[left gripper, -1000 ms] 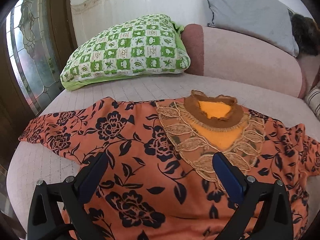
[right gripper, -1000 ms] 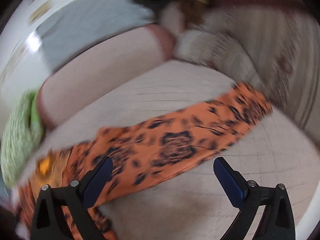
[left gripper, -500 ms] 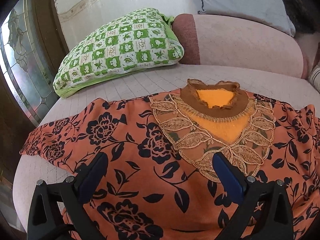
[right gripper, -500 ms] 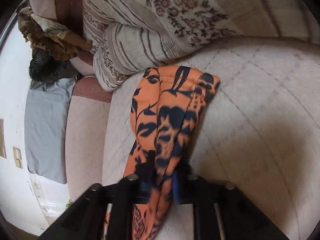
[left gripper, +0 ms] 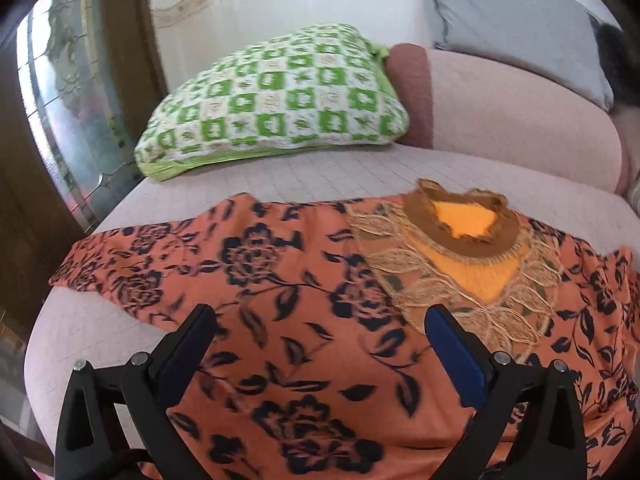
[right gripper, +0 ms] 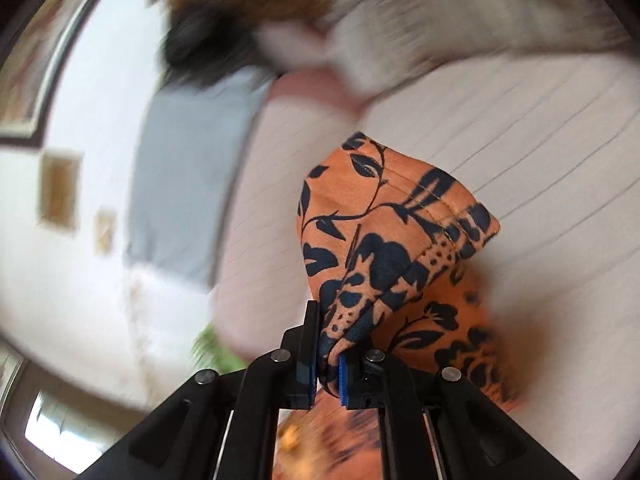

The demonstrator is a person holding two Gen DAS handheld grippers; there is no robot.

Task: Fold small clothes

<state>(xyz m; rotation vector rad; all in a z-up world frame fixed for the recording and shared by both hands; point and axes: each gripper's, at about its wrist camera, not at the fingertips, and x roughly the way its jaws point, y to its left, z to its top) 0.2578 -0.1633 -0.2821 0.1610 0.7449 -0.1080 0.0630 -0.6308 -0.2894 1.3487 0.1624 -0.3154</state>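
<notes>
Setting: pale pink quilted sofa seat [left gripper: 320,176] with a rounded pink backrest [left gripper: 520,120]; white wall and a leaded-glass door panel [left gripper: 68,120] at the left of the left wrist view.
Garment: one orange blouse [left gripper: 280,320] with a dark floral print, spread flat face-up across the seat, neckline away from the camera. Gold lace yoke [left gripper: 440,292] and brown collar trim lie flat.
Right sleeve: the sleeve end [right gripper: 384,240] is bunched and raised off the seat, cuff hem showing.
Right gripper: right gripper [right gripper: 328,368] clenched on the sleeve, cloth pinched between the pads.
Left gripper: left gripper [left gripper: 320,344] spread wide, hanging over the blouse front, grasping nothing.
Risk, drag: the body is pinned by nothing; in my judgement, pulling the sleeve across could slide the whole blouse and wrinkle it.
Risk, slip: the fabric looks thin and slick; a pinch on a bunched wad may let go mid-carry, dropping the sleeve short of the fold line.
Risk, lace: the lace could catch on a descending pad if the left gripper presses there.
Risk, blur: the right view is smeared, so sleeve placement is hard to judge.
Count, large to small: sofa 1; blouse 1; green-and-white checked pillow [left gripper: 272,92] 1; grey pillow [left gripper: 512,20] 1; grippers 2; further cushions at the right end, number unclear.
</notes>
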